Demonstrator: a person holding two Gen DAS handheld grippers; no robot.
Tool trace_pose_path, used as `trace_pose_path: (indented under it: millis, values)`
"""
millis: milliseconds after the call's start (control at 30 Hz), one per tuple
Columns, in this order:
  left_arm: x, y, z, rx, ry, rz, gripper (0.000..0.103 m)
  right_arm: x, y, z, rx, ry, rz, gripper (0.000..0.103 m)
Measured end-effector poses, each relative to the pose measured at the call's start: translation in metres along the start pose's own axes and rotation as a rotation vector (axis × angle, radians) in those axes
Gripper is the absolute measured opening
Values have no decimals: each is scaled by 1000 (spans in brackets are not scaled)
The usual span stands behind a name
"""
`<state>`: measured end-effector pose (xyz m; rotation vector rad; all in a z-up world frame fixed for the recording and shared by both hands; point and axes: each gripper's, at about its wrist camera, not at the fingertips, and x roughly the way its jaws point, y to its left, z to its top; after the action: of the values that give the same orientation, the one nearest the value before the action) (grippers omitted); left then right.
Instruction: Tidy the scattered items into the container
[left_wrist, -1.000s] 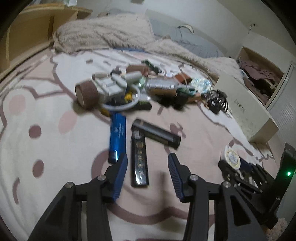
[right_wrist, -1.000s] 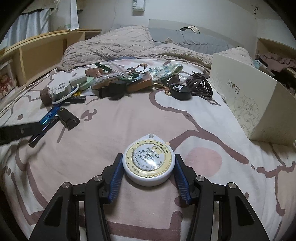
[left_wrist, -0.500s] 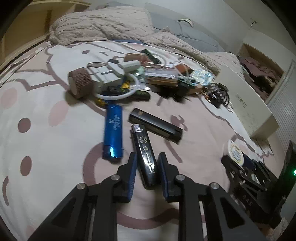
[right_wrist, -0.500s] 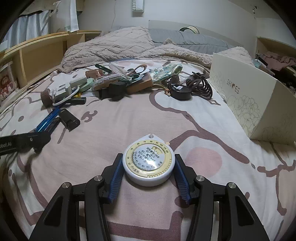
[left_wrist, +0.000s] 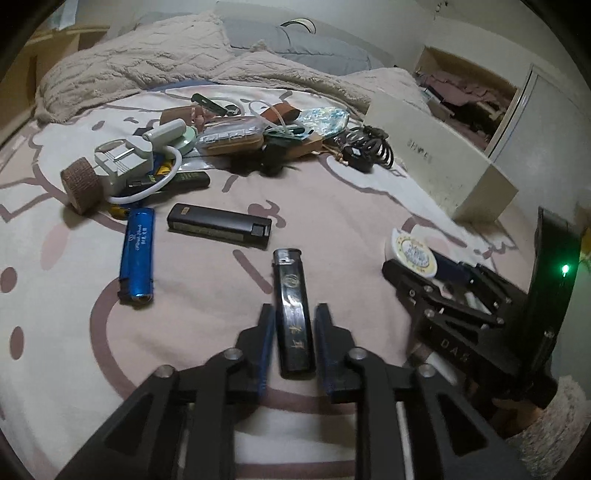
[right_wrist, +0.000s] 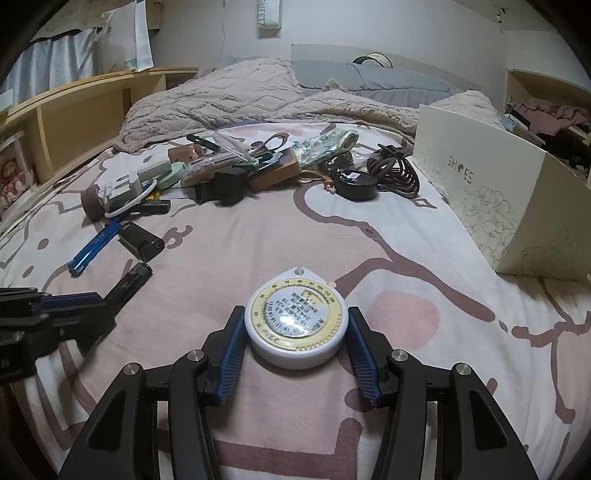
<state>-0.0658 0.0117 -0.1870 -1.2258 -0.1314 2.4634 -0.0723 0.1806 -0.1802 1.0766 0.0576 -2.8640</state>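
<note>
On the bed sheet (right_wrist: 258, 240) you've got three lighters in front of your left gripper (left_wrist: 294, 341): one black lighter (left_wrist: 293, 314) between its jaws, one blue lighter (left_wrist: 137, 254) to the left, one dark flat lighter (left_wrist: 219, 225) beyond. Left jaws are opening, small gaps show either side of the black lighter, pads not pressing. Your right gripper (right_wrist: 297, 341) is half open and clamps one round tape measure (right_wrist: 297, 325), pads touching its rim. One cream shoe box (right_wrist: 491, 192) stands at the sheet's right edge, well apart from both grippers. One clutter pile (right_wrist: 240, 166) lies far back. Bare sheet sits between tape measure and box.
</note>
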Motion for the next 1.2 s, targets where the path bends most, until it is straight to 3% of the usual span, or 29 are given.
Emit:
trace_pose_path:
  millis: [33, 200, 333, 833, 1100, 1200]
  values:
    - [-1, -1, -2, -4, 3, 1, 49, 0, 0, 0, -2, 0, -1, 54]
    - [-4, -12, -12, 33, 6, 113, 53, 1, 1, 0, 0, 2, 1, 55]
    - [-8, -5, -15, 10, 6, 189, 67, 1, 1, 0, -1, 3, 1, 55]
    - [-17, 34, -8, -168, -51, 365, 68, 1, 1, 0, -2, 3, 0, 56]
    - [-14, 41, -2, -180, -80, 465, 68, 2, 1, 0, -8, 3, -3, 56]
    - [-20, 44, -4, -203, -99, 478, 79, 2, 2, 0, -8, 3, -3, 56]
